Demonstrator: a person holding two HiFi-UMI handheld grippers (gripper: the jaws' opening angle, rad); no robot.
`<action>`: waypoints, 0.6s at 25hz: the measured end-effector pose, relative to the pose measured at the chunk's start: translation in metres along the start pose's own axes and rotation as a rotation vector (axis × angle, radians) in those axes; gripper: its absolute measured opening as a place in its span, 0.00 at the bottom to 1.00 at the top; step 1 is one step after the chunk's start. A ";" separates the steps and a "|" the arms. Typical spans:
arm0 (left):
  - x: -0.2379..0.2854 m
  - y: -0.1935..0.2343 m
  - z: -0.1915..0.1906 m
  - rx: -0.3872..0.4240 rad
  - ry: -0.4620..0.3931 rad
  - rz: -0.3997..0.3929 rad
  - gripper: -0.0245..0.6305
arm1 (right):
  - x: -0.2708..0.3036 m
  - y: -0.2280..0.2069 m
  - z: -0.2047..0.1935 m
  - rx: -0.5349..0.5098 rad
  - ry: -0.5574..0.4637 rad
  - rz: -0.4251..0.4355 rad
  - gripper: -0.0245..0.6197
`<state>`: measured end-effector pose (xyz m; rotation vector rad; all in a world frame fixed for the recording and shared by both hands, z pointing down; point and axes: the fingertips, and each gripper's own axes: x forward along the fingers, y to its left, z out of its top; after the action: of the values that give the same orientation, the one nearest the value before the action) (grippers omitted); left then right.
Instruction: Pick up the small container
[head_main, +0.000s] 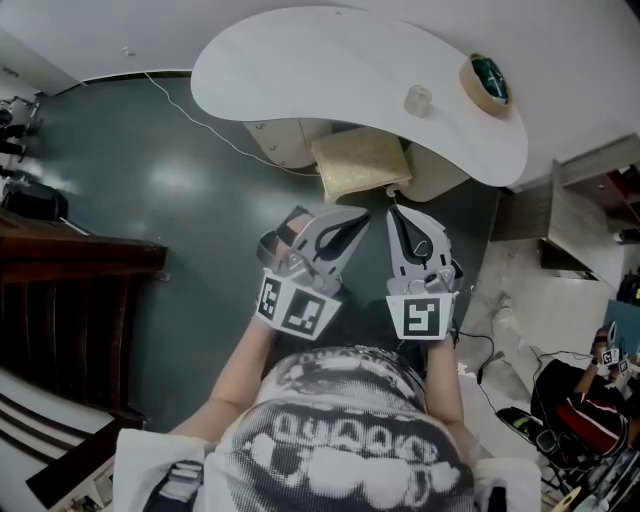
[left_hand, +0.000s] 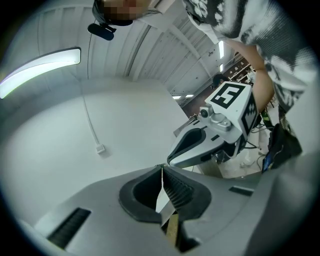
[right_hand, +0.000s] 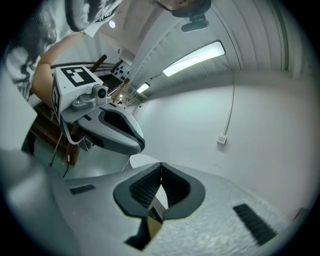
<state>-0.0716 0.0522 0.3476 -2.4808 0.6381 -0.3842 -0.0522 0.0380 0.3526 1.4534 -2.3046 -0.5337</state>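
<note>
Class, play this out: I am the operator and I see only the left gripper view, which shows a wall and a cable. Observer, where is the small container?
Observer: In the head view, the container stands on the white table, ahead of both grippers.
Operator: Is anything close to it?
Observer: A tape roll lies on the table to its right in that view, apart from it.
Operator: Is the right gripper free to take it?
Observer: Its own view shows the right gripper with jaws together and nothing between them, so it must open first.
</note>
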 end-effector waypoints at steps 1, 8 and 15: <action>0.001 0.001 -0.003 0.000 0.002 -0.003 0.05 | 0.002 0.000 -0.001 -0.008 0.005 -0.001 0.04; 0.012 0.014 -0.013 -0.004 -0.004 -0.018 0.05 | 0.016 -0.002 -0.011 -0.094 0.062 0.008 0.04; 0.044 0.022 -0.024 -0.009 0.013 -0.027 0.05 | 0.035 -0.027 -0.035 -0.087 0.080 0.019 0.04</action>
<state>-0.0517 0.0027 0.3601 -2.4996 0.6131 -0.4095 -0.0286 -0.0090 0.3730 1.3861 -2.2033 -0.5535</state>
